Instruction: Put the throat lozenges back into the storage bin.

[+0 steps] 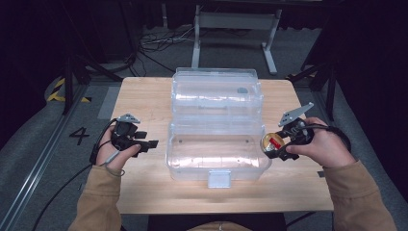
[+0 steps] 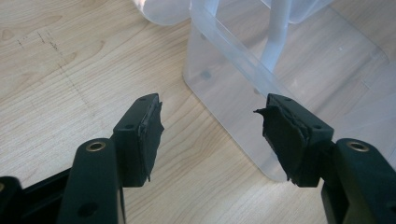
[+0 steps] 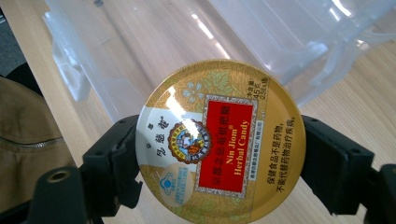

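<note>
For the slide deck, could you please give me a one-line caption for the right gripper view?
Right gripper grips a round Nin Jiom Herbal Candy tin beside the open clear plastic box.

Light falls from above onto the wooden table (image 1: 144, 192), which reads bright while the floor and room around it sink into near black. The high view is soft and slightly grainy. White glare streaks the clear plastic box (image 1: 216, 144), and a hot spot washes out part of the candy tin (image 3: 219, 140). Both close views stay fairly sharp, with soft shadows.
</note>
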`<state>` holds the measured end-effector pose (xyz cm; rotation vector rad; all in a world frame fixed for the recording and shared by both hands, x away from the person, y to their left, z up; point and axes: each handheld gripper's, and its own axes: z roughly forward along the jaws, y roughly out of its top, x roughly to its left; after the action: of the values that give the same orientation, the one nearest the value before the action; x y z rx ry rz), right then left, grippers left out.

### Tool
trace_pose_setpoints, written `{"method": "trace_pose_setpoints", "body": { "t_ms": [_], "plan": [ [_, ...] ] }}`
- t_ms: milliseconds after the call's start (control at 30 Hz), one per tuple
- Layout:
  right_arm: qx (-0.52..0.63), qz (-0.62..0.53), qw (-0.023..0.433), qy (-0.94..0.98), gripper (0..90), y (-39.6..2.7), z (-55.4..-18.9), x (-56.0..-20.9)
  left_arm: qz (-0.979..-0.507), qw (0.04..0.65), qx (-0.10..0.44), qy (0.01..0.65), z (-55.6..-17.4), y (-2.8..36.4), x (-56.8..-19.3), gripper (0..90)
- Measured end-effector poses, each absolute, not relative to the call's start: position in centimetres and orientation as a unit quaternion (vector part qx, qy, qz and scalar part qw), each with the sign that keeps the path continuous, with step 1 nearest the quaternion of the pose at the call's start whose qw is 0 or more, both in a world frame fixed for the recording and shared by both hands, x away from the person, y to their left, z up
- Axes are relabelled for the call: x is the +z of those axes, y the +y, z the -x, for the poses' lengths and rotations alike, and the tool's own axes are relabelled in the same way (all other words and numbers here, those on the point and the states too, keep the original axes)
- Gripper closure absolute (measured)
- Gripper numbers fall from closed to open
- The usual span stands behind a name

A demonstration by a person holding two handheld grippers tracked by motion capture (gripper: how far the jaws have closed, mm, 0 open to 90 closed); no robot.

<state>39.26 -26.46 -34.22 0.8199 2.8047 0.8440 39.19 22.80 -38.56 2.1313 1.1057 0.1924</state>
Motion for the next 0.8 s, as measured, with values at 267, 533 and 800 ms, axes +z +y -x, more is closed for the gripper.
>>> {"method": "trace_pose_setpoints", "body": {
  "t_ms": [267, 533, 800],
  "plan": [
    [0.265, -0.265, 0.036, 0.926, 20.3, -24.8, -39.5, -34.3, -0.825, 0.359, 0.075, 0.429, -39.2, 22.9, -38.6, 38.1],
    [0.258, -0.261, 0.025, 0.93, 20.3, -23.2, -39.8, -35.0, -0.825, 0.359, 0.075, 0.43, -39.2, 23.0, -38.6, 38.1],
    [0.235, -0.272, 0.022, 0.933, 20.3, -22.4, -39.9, -35.9, -0.825, 0.358, 0.075, 0.429, -39.2, 23.0, -38.6, 38.1]
  ]
}}
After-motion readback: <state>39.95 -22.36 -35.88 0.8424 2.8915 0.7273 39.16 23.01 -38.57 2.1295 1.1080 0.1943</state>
